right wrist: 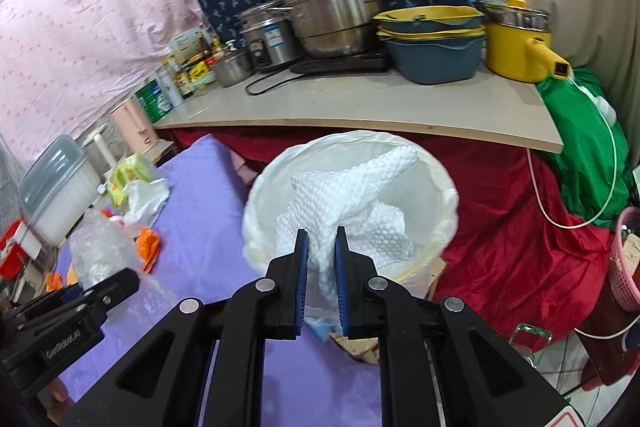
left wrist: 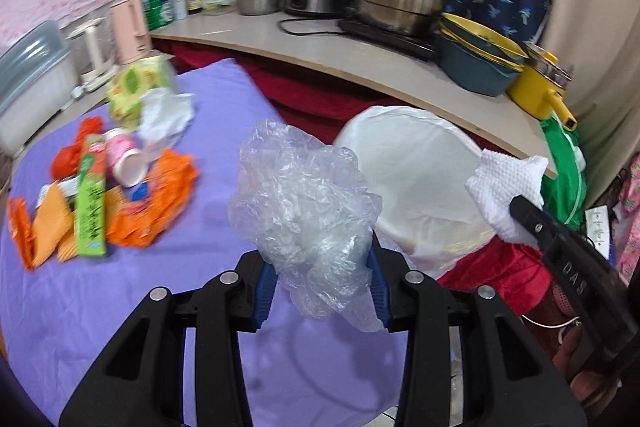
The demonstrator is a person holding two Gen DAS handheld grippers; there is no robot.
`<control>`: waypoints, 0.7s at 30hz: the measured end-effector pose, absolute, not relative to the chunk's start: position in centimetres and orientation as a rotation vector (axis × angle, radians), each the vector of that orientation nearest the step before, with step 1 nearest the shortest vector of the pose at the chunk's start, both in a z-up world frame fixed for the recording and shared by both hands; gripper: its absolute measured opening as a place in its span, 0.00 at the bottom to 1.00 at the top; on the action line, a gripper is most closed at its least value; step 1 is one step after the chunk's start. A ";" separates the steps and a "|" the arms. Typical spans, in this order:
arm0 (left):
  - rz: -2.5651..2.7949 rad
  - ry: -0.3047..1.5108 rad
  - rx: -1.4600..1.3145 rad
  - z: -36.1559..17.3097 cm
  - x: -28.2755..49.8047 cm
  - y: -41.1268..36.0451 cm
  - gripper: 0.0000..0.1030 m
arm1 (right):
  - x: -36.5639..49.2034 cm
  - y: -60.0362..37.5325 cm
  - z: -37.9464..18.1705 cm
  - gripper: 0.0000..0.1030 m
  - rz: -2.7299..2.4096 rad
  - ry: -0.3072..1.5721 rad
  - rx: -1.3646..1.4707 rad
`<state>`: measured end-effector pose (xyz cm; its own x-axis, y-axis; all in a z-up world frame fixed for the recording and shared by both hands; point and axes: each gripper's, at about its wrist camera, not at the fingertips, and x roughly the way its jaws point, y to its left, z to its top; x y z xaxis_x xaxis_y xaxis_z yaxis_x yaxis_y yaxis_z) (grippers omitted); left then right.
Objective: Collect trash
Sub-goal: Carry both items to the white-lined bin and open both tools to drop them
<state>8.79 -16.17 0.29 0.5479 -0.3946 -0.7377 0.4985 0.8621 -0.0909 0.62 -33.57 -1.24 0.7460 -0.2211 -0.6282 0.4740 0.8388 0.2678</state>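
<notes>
My left gripper [left wrist: 320, 263] is shut on a crumpled clear plastic bag [left wrist: 304, 199] and holds it above the purple cloth, just left of the white-lined trash bin [left wrist: 416, 163]. My right gripper [right wrist: 321, 239] is shut on a white paper towel [right wrist: 352, 195] and holds it over the bin's opening [right wrist: 440, 203]. In the left wrist view the towel [left wrist: 504, 183] and the right gripper's black finger [left wrist: 560, 247] sit at the bin's right rim. More trash lies on the cloth: orange wrappers [left wrist: 156, 203], a green box [left wrist: 93, 203], a pink cup [left wrist: 124, 159].
The purple cloth [left wrist: 120, 307] covers the table. Behind it a counter [right wrist: 360, 103] carries steel pots, a rice cooker, stacked bowls and a yellow pot. A green tissue box [left wrist: 138, 87] and a clear tub [left wrist: 32, 87] stand at the far left. Red cloth surrounds the bin.
</notes>
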 end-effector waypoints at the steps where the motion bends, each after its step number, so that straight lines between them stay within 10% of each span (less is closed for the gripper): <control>1: -0.549 0.844 0.138 0.2 9.0 -17.1 0.37 | 0.4 -34.1 -1.4 0.12 -0.406 0.619 0.439; 21: -0.711 0.900 0.218 -3.9 13.9 -29.6 0.42 | 4.5 -40.3 -4.2 0.13 -0.488 0.637 0.480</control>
<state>13.93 -29.60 -3.94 0.4137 -0.4727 -0.7781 0.6473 0.7537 -0.1137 4.52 -40.32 -4.16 0.7005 -0.2781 -0.6573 0.5622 0.7824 0.2681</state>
